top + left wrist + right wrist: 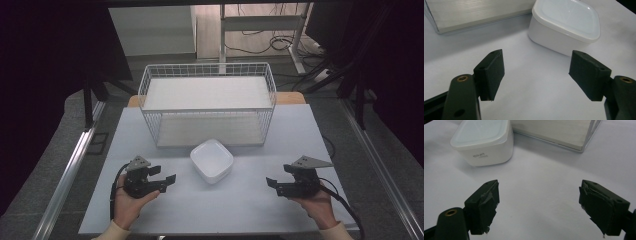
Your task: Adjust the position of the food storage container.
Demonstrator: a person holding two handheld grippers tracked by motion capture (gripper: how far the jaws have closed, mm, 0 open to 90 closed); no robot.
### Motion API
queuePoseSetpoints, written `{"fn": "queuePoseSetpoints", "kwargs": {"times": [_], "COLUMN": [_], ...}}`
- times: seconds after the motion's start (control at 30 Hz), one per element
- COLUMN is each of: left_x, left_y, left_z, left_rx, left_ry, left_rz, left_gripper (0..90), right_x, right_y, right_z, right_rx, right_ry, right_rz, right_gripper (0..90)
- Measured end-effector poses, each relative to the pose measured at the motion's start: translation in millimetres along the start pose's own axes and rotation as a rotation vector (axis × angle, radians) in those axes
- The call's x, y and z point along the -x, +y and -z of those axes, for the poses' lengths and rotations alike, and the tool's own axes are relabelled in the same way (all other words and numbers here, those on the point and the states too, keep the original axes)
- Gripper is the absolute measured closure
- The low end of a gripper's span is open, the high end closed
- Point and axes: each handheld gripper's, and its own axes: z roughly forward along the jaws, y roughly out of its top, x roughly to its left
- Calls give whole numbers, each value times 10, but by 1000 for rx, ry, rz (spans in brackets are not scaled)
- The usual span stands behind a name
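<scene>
1. Pale grey table (240, 200) under dim room light, a person's hands at its near edge.
2. Left gripper (167, 181) rests on the tabletop, jaws spread wide and empty, aimed at the white lidded container (212, 160).
3. Right gripper (272, 184) mirrors it, jaws apart, holding nothing.
4. That container sits between them, just in front of a white wire basket (207, 102).
5. Likely best approach: bring both grippers in level, square each to opposite container sides, and close gently so the lid stays seated.
</scene>
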Motion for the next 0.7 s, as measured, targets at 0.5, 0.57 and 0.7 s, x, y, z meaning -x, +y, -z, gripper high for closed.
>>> {"fn": "queuePoseSetpoints", "kwargs": {"times": [0.5,0.57,0.7], "left_x": [22,20,17], "left_y": [-5,17,30], "left_z": [39,40,17], "left_rx": [7,10,5], "left_ry": [-14,-18,-17], "left_rz": [-9,-11,-15], "left_gripper": [276,277,277], "right_x": [-58,-69,-65], "right_y": [-45,-55,-50], "right_z": [31,32,28], "right_rx": [-7,-13,-16], "right_ry": [-8,-6,-2], "right_rz": [-9,-9,-12], "right_gripper": [190,193,199]}}
